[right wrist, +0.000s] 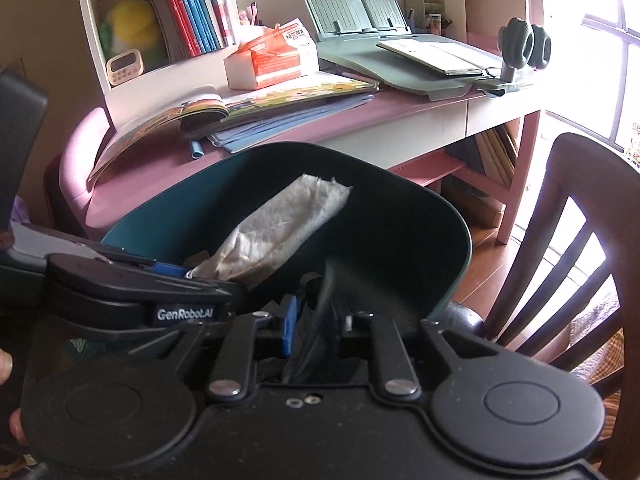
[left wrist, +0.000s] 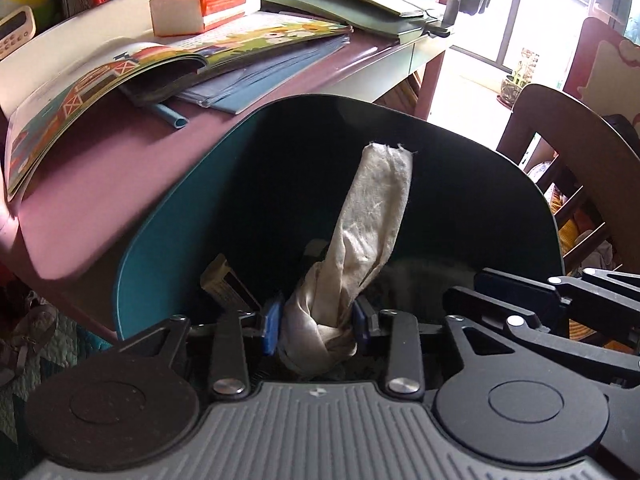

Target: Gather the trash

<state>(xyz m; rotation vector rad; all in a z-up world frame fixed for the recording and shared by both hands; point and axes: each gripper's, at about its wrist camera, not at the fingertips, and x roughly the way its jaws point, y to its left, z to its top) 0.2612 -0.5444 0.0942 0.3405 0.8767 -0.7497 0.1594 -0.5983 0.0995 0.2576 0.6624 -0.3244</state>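
Note:
My left gripper [left wrist: 318, 326] is shut on a crumpled whitish tissue [left wrist: 372, 216], which sticks out over the open teal trash bin [left wrist: 160, 248]. The tissue [right wrist: 280, 228] and the left gripper [right wrist: 176, 270] also show in the right wrist view, above the bin [right wrist: 452, 276]. My right gripper [right wrist: 316, 320] is shut on the bin's near rim, a dark thin edge between its blue pads. A small yellowish box [left wrist: 224, 284] lies inside the bin.
A pink desk [left wrist: 92, 200] stands behind the bin with an open picture book [left wrist: 120, 68], blue folders [left wrist: 256, 76], a tissue box [left wrist: 204, 4] and a grey book stand [right wrist: 360, 12]. A wooden chair [right wrist: 572, 240] is at the right.

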